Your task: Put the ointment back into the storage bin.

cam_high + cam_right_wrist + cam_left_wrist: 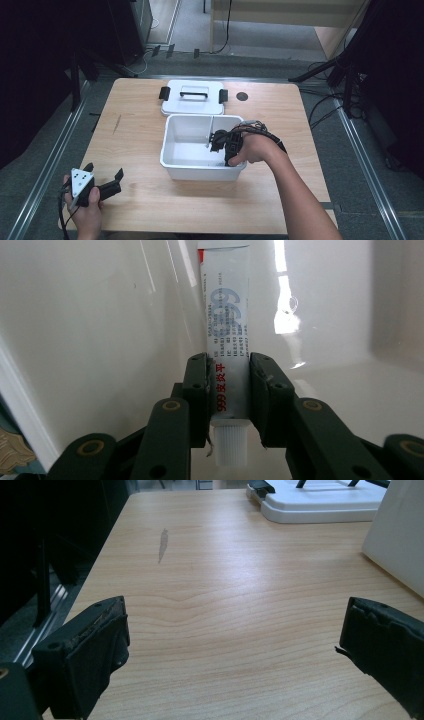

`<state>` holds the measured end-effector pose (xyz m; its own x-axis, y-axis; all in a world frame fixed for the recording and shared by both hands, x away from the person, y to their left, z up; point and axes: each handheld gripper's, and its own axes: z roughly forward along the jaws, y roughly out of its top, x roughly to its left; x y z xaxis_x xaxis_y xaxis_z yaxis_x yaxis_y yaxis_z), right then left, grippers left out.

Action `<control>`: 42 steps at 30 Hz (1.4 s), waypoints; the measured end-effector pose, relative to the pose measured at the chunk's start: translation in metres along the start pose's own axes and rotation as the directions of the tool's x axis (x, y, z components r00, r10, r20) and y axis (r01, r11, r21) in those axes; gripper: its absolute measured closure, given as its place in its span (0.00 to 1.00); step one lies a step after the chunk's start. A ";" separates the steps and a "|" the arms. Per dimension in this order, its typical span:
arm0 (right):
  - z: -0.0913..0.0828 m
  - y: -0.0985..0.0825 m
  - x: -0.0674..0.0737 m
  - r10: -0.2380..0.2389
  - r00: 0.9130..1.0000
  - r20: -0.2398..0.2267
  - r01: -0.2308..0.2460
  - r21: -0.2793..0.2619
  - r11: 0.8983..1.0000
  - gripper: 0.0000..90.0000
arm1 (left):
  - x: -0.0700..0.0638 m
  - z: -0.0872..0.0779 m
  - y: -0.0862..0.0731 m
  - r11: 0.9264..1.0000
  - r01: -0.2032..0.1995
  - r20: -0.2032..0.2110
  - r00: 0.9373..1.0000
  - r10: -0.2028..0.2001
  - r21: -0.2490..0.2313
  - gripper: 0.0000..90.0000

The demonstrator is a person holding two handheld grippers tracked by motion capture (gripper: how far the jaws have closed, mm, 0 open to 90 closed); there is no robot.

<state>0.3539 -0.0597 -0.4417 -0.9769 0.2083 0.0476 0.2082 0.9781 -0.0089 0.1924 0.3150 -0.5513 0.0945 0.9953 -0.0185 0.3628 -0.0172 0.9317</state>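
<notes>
Pale wood-grain table point(140, 140) stands on a grey floor between dark curtains, with cables trailing past its right edge. At its centre sits an open white plastic bin point(172, 150), split by an inner divider point(212, 131); the bin's white lid point(192, 107), with black clips and a black handle, lies flat on the table just behind it, touching or nearly touching the back rim.

A person's right hand reaches into the bin's right compartment with the right gripper point(229, 372). Its two black jaws are clamped on a small white tube point(226, 335) printed with a blue "999" and red characters; the pads press both sides of the tube near its ribbed white cap point(229, 440), which points back toward the gripper, while the crimped end with a red band points away, close to the bin's glossy inner wall.

At the table's near left corner, the left gripper point(230, 645) rests low over bare wood in the person's left hand, its jaws wide apart with nothing between them. A short grey scuff mark point(162, 545) shows on the tabletop ahead of it, and the lid and bin wall lie farther off to its right.
</notes>
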 end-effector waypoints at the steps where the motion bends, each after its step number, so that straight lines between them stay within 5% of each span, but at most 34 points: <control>1: 0.000 0.000 0.000 -0.002 1.000 0.002 0.002 0.002 1.000 0.80 | 0.000 0.000 0.000 1.000 -0.001 0.000 1.000 0.001 0.001 0.00; 20: 0.000 0.000 0.000 0.010 1.000 -0.006 -0.010 -0.002 1.000 0.79 | 0.000 0.000 0.000 1.000 0.000 -0.001 1.000 0.000 -0.001 0.00; 29: -0.005 -0.002 -0.001 0.013 1.000 0.003 -0.013 -0.014 1.000 0.95 | 0.000 0.000 0.000 1.000 -0.003 -0.001 1.000 0.003 0.000 0.00; 42: -0.025 -0.009 -0.002 0.029 0.999 0.018 -0.027 -0.073 0.997 0.98 | 0.000 0.000 0.000 1.000 -0.004 -0.002 1.000 0.004 0.001 0.00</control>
<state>0.3551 -0.0687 -0.4168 -0.9712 0.2365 0.0288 0.2379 0.9692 0.0630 0.1925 0.3148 -0.5512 0.0938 0.9955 -0.0141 0.3633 -0.0210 0.9314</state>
